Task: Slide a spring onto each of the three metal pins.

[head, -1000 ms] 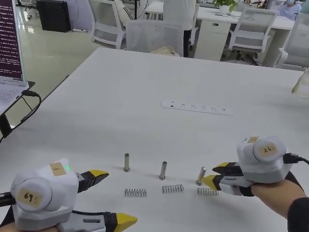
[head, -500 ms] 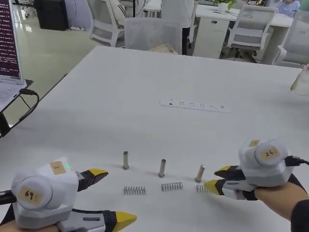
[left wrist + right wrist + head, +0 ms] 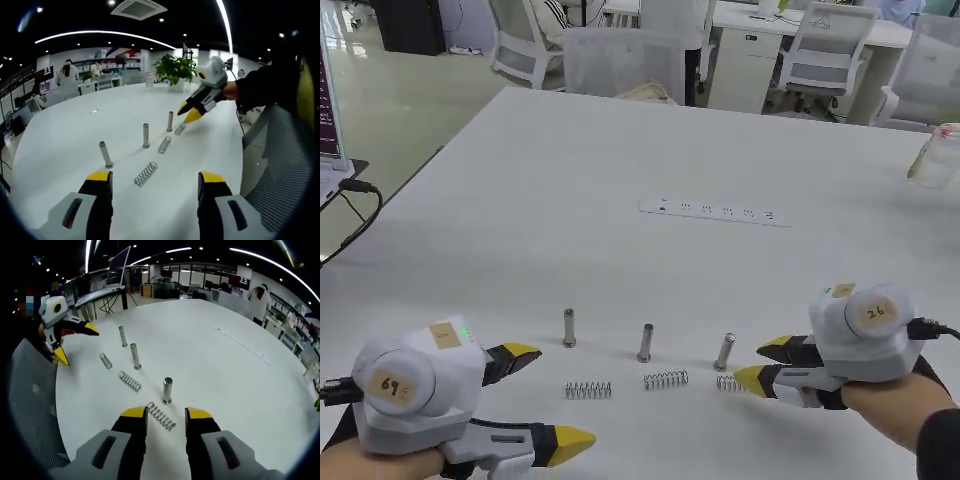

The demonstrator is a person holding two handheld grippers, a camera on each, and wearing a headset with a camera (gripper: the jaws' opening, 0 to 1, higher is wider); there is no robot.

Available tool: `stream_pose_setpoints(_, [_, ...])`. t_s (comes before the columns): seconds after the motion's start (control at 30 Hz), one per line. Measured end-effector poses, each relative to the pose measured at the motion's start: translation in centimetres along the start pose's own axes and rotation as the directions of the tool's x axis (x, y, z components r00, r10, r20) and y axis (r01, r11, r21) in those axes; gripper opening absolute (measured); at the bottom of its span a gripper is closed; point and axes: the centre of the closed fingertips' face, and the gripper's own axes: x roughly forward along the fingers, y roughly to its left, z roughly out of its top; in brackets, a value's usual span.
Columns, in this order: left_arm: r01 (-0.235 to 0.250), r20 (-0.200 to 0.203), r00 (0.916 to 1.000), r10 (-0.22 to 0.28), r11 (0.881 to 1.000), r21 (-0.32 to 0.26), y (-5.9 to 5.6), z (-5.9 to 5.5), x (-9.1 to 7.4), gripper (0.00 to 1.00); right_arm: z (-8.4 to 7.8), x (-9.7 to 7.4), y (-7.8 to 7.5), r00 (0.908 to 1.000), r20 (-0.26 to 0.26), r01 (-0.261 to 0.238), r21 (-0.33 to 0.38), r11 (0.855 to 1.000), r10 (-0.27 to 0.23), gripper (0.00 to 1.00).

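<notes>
Three short metal pins stand upright in a row on the white table: left pin point(image 3: 569, 327), middle pin point(image 3: 645, 342), right pin point(image 3: 724, 351). A spring lies in front of each: left spring point(image 3: 588, 389), middle spring point(image 3: 665, 379), right spring point(image 3: 727, 382). My right gripper point(image 3: 760, 362) is open, its lower tip right beside the right spring. In the right gripper view that spring point(image 3: 161, 416) lies between the yellow tips of the right gripper point(image 3: 166, 413), just before the right pin point(image 3: 166, 390). My left gripper point(image 3: 548, 395) is open and holds nothing, short of the left spring point(image 3: 145, 173).
A white power strip point(image 3: 714, 211) lies across the table beyond the pins. A clear bottle point(image 3: 932, 160) stands at the far right edge. Office chairs point(image 3: 620, 62) and desks stand behind the table. A cable point(image 3: 355, 200) hangs off to the left.
My right gripper has dropped and moved in on the right spring, so the spring now lies between its tips. The left gripper has barely moved. The head camera tilted down.
</notes>
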Motion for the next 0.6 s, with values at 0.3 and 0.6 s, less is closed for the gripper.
stream_pose_setpoints(0.3, [0.025,-0.021,0.9995,-0.025,1.0,0.013,0.1,-0.3,1.0,0.62,-0.1,-0.8,0.5,0.9996,0.029,-0.004,0.024,1.0,0.004,0.37])
stream_pose_setpoints(0.6, [0.041,-0.037,0.9985,-0.04,0.999,0.023,0.3,-0.6,1.7,0.6,-0.3,-1.6,1.7,0.9977,0.058,-0.034,0.003,0.999,0.034,0.51])
